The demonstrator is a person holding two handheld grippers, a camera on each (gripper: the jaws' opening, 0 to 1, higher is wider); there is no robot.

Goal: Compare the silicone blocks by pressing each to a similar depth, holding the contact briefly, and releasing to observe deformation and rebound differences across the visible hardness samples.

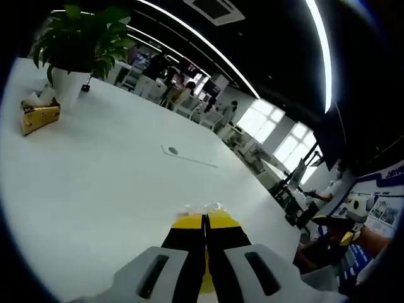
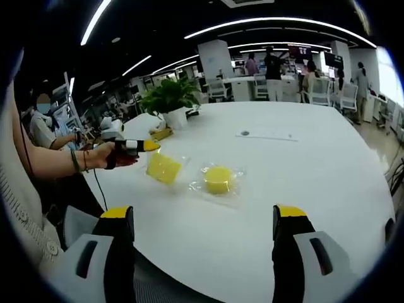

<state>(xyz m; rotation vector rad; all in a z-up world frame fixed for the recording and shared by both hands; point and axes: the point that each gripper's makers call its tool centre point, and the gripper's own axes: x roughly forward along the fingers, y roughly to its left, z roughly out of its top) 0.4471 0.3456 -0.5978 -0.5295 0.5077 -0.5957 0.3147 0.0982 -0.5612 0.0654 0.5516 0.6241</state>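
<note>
In the left gripper view my left gripper [image 1: 205, 219] has its yellow-tipped jaws shut, with crinkled clear plastic at the tips. The right gripper view shows that left gripper [image 2: 150, 146] held in a hand, pinching the edge of the clear bag around a square yellow silicone block [image 2: 164, 167], which sits tilted at the table's left part. A round yellow silicone block [image 2: 218, 178] lies flat on the white table [image 2: 303, 170] in its own clear bag, just right of the square one. My right gripper [image 2: 203, 214] is open wide, short of the round block and touching nothing.
A potted plant [image 2: 169, 101] [image 1: 69, 57] and a yellow box [image 2: 161, 132] [image 1: 39, 117] stand at the table's far side. A small cable port [image 2: 245, 133] [image 1: 172, 150] is set in the tabletop. A seated person [image 2: 44, 129] is at the left. Chairs and people fill the background.
</note>
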